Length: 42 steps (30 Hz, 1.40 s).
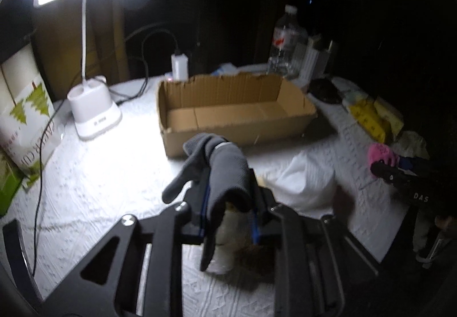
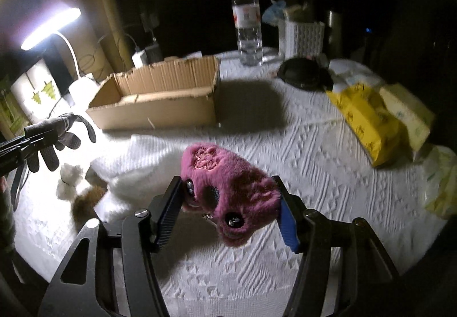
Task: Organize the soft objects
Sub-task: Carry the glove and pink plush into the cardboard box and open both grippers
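Left claw (image 1: 228, 203) pinches grey glove (image 1: 217, 168), fingers drooping left.

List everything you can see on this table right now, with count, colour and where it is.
cardboard box: one, brown, open, table centre
grey glove: one, held in the left gripper
pink plush toy: one, between the right gripper's fingers
white towel: one, in front of the box
desk lamp: one, white, lit, left of the box
water bottle: one, clear, behind the box
yellow packet: one, right side
tablecloth: one, white, textured
left gripper: black, closed on the glove
right gripper: black, around the toy
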Tool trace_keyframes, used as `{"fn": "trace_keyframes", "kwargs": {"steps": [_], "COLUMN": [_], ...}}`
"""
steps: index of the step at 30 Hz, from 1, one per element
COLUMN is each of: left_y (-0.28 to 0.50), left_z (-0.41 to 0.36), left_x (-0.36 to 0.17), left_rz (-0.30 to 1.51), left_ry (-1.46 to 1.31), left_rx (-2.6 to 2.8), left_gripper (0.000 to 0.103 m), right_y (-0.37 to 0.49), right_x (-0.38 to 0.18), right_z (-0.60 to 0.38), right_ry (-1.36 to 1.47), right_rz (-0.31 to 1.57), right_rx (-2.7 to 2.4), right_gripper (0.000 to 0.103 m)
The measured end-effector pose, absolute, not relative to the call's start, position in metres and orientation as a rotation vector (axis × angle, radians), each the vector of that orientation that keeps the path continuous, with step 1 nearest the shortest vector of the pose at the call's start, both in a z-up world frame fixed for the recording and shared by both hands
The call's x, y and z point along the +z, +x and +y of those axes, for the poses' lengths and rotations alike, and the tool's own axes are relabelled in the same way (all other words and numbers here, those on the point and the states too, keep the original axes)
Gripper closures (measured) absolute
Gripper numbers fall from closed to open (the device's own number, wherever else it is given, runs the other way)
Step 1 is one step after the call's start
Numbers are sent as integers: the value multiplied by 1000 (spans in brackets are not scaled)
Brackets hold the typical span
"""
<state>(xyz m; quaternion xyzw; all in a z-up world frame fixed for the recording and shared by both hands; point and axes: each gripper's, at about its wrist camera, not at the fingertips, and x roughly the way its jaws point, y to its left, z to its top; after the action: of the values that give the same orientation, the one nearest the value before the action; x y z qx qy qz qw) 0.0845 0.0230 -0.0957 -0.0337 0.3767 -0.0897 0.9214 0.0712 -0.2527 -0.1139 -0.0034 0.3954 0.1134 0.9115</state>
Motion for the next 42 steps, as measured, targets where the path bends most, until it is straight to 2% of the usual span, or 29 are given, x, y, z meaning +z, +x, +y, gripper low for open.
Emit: {"fn": "trace_keyframes", "kwargs": {"steps": [8,23,32,42], "left_y": [97,143,175,219], "left_z": [24,7,-12,-24], "left_x": [-72,-59,-63,-96], "left_rz": [724,683,653,685], "left_ry": [-103,-130,-100,-125], "left_rx": [-226,-296,-309,-317], "left_gripper": [81,81,81,81], "right_y": [91,136,173,206], "right_x": [-94,-81,-81,-91], "right_z": [-247,-228,-215,-194], "right_ry": [-22,-48,-54,-50], "right_rz": [759,723,720,724], "right_rx": [269,341,379,428], "right_gripper": [39,39,39,39]}}
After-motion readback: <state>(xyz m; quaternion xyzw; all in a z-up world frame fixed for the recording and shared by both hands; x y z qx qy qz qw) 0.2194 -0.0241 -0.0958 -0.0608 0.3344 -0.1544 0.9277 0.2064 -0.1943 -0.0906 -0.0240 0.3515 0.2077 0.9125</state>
